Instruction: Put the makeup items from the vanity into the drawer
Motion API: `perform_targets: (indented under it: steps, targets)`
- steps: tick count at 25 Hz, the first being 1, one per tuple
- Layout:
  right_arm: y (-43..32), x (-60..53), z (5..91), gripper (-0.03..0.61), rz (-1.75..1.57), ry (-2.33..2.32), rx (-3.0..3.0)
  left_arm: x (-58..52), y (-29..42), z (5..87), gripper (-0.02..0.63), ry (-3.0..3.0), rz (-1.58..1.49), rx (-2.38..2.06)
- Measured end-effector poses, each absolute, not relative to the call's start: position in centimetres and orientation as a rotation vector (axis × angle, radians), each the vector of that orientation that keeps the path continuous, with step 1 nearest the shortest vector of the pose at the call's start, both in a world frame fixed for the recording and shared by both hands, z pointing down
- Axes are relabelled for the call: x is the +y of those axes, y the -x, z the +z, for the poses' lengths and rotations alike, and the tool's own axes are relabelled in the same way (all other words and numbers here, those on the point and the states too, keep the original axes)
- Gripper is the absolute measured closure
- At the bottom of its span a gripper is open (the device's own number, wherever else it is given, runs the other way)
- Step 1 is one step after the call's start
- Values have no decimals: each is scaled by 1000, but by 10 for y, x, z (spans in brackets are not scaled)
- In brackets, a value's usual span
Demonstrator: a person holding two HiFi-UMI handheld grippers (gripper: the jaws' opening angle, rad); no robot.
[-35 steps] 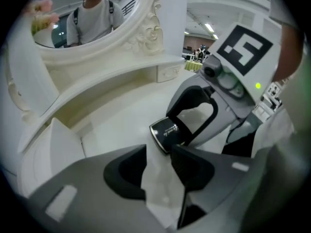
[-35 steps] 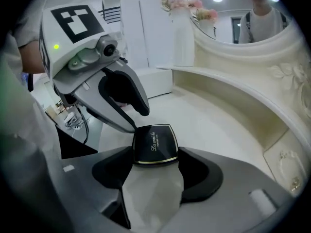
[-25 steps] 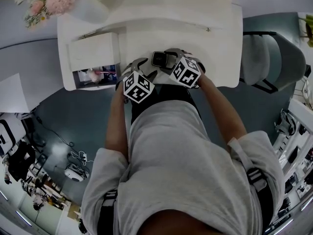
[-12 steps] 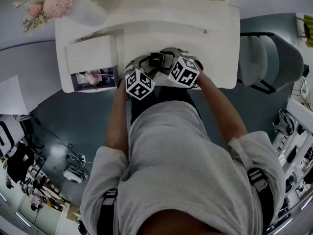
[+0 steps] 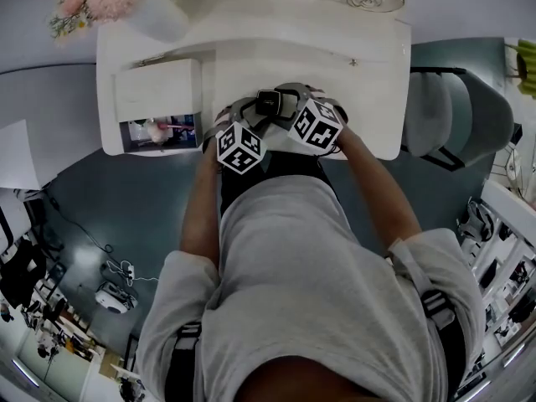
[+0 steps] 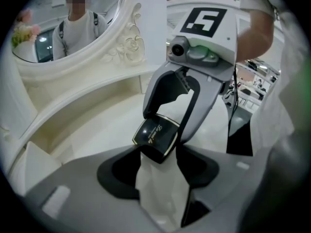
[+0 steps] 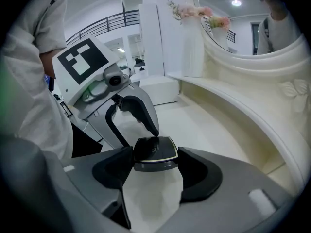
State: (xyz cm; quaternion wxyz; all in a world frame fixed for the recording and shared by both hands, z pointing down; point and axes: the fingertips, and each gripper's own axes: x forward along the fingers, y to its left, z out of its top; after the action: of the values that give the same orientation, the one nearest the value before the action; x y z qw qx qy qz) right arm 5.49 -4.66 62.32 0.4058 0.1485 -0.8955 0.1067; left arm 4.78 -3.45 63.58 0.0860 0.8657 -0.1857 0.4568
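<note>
A black square compact [image 5: 269, 101] with a gold rim is held just above the white vanity top [image 5: 343, 53]. My right gripper [image 7: 156, 165] is shut on the compact [image 7: 155, 152], with a pad pressing each side. My left gripper [image 6: 158, 168] faces it from the other side. Its jaws have just been closing, and a corner of the compact [image 6: 158, 137] lies between their tips. One left fingertip [image 7: 151, 127] rests at the compact's far edge. The other stands a little off and is partly hidden. At the vanity's left an open drawer [image 5: 132, 134] holds a few small items.
A vase of pink flowers [image 5: 151, 11] stands at the vanity's back left, and a carved oval mirror [image 6: 63, 28] rises behind the top. A grey chair [image 5: 456, 111] is to the right. The person's torso is close against the vanity's front edge.
The left gripper has edged slightly right, closer to the compact. The compact and the right gripper stay almost where they were.
</note>
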Motion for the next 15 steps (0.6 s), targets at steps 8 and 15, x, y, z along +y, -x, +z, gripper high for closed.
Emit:
perform_targets:
  steps: [8, 15]
  targets:
    - [-54, -42, 636, 281, 290, -316, -2306, -37, -43, 650, 341, -2485, 1374, -522]
    - [-53, -45, 632, 280, 289, -301, -2330, -38, -44, 645, 344, -2515, 1320, -527]
